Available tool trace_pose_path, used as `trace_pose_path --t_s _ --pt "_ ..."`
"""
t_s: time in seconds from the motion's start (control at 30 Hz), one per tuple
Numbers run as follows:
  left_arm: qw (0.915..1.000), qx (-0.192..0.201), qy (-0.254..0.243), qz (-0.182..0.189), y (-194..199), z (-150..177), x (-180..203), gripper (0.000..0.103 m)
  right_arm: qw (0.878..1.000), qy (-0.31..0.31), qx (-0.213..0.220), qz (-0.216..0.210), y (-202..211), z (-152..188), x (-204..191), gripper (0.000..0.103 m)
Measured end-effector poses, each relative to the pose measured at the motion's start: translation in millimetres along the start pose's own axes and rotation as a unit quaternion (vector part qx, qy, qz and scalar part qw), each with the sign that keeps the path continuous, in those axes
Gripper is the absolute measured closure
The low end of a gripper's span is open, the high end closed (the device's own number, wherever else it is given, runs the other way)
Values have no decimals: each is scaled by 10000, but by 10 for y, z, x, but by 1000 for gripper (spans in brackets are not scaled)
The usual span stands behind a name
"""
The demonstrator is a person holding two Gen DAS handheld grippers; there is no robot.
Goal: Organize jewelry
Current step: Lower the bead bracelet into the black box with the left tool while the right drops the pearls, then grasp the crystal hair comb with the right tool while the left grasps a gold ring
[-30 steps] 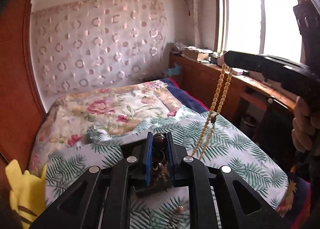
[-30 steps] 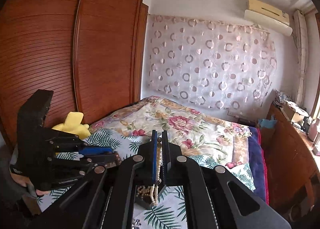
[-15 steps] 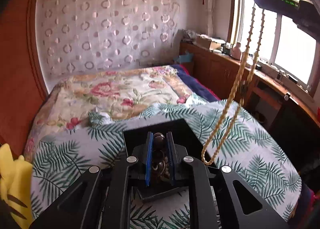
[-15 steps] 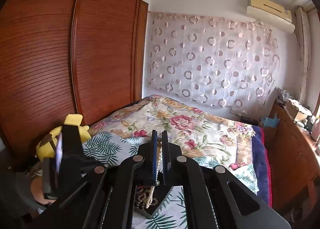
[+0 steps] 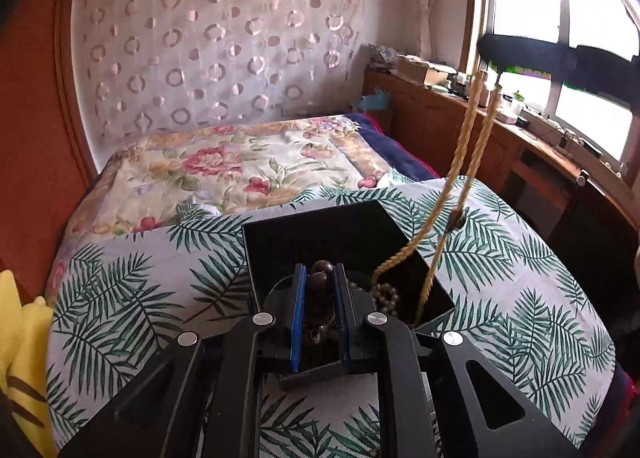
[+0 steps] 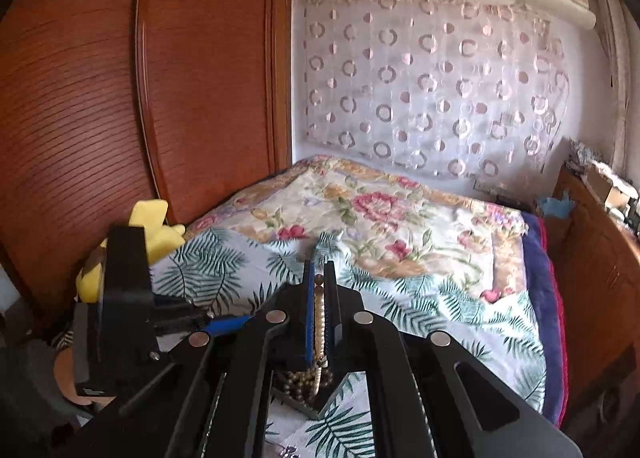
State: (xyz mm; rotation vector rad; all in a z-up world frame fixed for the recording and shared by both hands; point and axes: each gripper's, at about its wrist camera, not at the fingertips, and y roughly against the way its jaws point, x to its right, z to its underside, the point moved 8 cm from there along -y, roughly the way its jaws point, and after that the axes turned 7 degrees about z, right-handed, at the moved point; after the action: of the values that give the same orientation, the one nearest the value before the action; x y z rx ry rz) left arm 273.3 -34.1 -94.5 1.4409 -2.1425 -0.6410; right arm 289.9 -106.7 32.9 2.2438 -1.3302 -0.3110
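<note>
My left gripper (image 5: 319, 278) is shut on a dark brown bead bracelet (image 5: 318, 282), held over an open black jewelry box (image 5: 320, 234) on the leaf-print bedspread. My right gripper (image 6: 319, 270) is shut on a yellow bead necklace (image 6: 319, 314); in the left wrist view the necklace (image 5: 466, 153) hangs from it at upper right, its lower end dipping into the box beside some pale beads (image 5: 386, 294). The left gripper's body (image 6: 124, 298) shows at the left of the right wrist view. The box corner (image 6: 316, 406) shows under the right gripper.
A floral quilt (image 5: 240, 165) covers the far bed. A yellow plush toy (image 5: 20, 338) lies at the left edge. A wooden wardrobe (image 6: 160, 97) stands left, a cluttered wooden sideboard (image 5: 460, 117) and window right.
The right gripper first rose, then came down, so the hanging necklace's lower end now reaches into the box. The left gripper has tipped forward over the box, still gripping the bracelet.
</note>
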Motion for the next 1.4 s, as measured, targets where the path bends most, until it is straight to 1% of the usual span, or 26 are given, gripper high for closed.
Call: trace_pose_path --t_s 0.17,0.23,0.27,0.3,0.43,0.63,0.7,0.77,0.8,0.93,0.97,1.03,1.1,1.17,1.2,1.27,1.33,1.4 --pt "10000 13 8 -42 22 41 -7 89 9997 -96 -221 -87 -157 208 -65 98" --pt "10000 39 25 -40 49 48 -10 84 9994 -113 -294 -117 -213 266 -86 98" --pt "10000 73 30 -39 75 51 -13 78 9993 -123 -329 -128 -249 288 -98 98" --pt "9999 97 29 -45 98 56 -16 74 9992 -140 -357 -145 -275 305 -105 98" --pt "9998 184 54 -93 205 78 -49 70 9985 -209 -463 -188 -381 361 -123 98" --pt "9995 263 81 -130 396 201 -113 56 9968 -192 -748 -203 -540 547 -166 97" --pt "9996 262 98 -77 453 281 -126 48 9964 -191 -815 -150 -572 604 -160 91" --pt "9997 232 59 -81 496 355 -133 45 9966 -188 -796 -134 -559 636 -149 63" --pt "9997 227 39 -98 512 388 -121 42 9967 -192 -778 -140 -550 649 -140 61" --pt "9997 236 -2 -91 597 512 -99 33 9969 -185 -746 -137 -432 744 -132 61" --pt "9997 243 6 -95 627 556 -93 29 9969 -180 -750 -167 -399 778 -135 61" --pt "9997 243 36 -65 665 625 -75 24 9967 -120 -777 -200 -324 877 -154 61" --pt "9998 187 50 -84 686 713 -53 17 9962 -21 -848 -203 -246 1048 -183 61" --pt "9998 174 48 -56 717 795 -30 15 9953 39 -934 -238 -194 1216 -204 61" --pt "9999 154 58 -43 732 851 -18 14 9950 55 -968 -238 -184 1277 -211 59" --pt "9999 97 54 -38 749 933 6 14 9943 79 -1034 -243 -157 1422 -223 47" --pt "10000 45 50 -57 772 1002 10 13 9936 84 -1101 -243 -144 1546 -219 42" --pt "9999 15 98 -29 793 1062 5 13 9924 82 -1195 -283 -154 1642 -212 40"
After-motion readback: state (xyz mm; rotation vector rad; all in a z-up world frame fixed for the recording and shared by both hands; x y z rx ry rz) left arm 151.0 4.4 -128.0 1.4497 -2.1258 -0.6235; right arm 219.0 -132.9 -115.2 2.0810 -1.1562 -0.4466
